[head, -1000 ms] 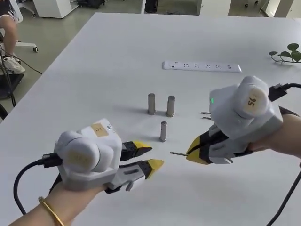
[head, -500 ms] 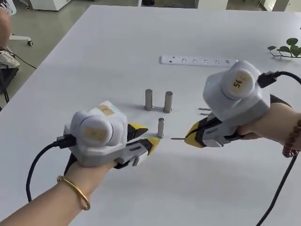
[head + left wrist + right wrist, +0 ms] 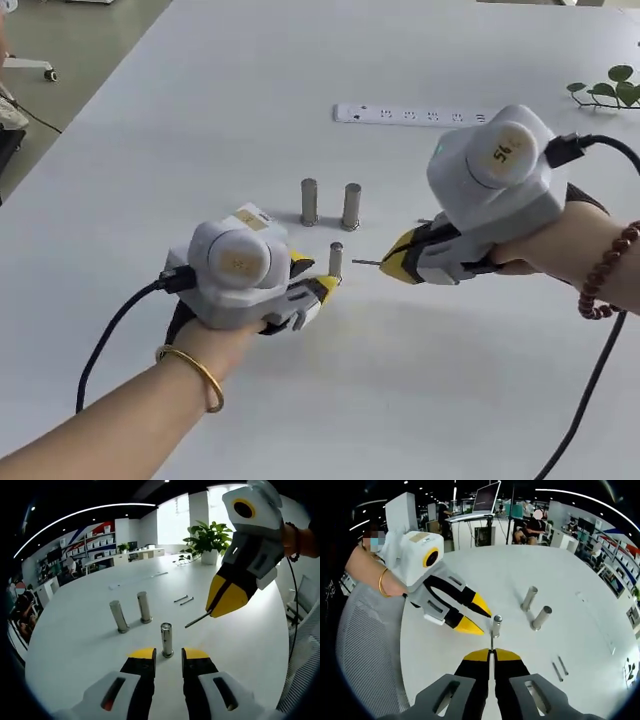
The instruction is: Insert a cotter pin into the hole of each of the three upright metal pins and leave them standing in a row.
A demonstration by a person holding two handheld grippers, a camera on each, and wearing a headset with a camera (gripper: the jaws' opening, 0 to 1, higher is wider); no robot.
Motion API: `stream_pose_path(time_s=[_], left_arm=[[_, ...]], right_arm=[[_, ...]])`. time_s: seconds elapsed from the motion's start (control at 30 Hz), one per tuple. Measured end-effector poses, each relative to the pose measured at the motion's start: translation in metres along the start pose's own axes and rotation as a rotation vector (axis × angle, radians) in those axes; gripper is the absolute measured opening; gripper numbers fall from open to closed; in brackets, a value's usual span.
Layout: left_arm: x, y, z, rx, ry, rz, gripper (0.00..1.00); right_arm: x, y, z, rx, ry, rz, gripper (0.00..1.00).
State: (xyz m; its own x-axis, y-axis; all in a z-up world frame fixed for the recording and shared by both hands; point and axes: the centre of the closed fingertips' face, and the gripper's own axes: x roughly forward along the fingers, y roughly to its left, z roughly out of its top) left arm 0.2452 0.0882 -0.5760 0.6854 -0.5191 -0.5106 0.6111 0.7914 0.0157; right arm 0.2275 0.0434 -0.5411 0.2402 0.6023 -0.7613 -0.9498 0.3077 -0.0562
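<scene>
Metal pins [image 3: 167, 639] three, cotter pins [image 3: 197, 620] three.

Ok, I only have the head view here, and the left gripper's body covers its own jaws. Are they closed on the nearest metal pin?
Observer: No. In the left gripper view the left gripper is open, and the nearest metal pin stands at the mouth of the gap, touching neither jaw.
Operator: And does the right one really hold something?
Observer: Yes. The right gripper view shows the right gripper shut on a cotter pin, whose tip stops short of that metal pin.
Operator: Any spares?
Observer: The left gripper view shows two more cotter pins lying side by side on the table, beyond the metal pins.
</scene>
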Motion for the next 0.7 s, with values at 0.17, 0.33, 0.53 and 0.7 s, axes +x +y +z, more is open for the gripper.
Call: stream_pose_path(time_s=[0.17, 0.33, 0.53, 0.7], left_arm=[[0.011, 0.002, 0.001, -0.011, 0.002, 0.003, 0.18], [0.019, 0.005, 0.0, -0.025, 0.001, 0.005, 0.17], [0.023, 0.004, 0.001, -0.024, 0.001, -0.012, 0.14], [0.025, 0.004, -0.001, -0.026, 0.005, -0.015, 0.11]], right_arm=[[0.003, -0.001, 0.004, -0.005, -0.02, -0.006, 0.0], [0.008, -0.005, 0.006, 0.005, -0.037, -0.005, 0.0], [0.009, -0.008, 0.007, 0.009, -0.041, -0.015, 0.0], [0.011, -0.01, 0.008, 0.014, -0.044, -0.014, 0.0]])
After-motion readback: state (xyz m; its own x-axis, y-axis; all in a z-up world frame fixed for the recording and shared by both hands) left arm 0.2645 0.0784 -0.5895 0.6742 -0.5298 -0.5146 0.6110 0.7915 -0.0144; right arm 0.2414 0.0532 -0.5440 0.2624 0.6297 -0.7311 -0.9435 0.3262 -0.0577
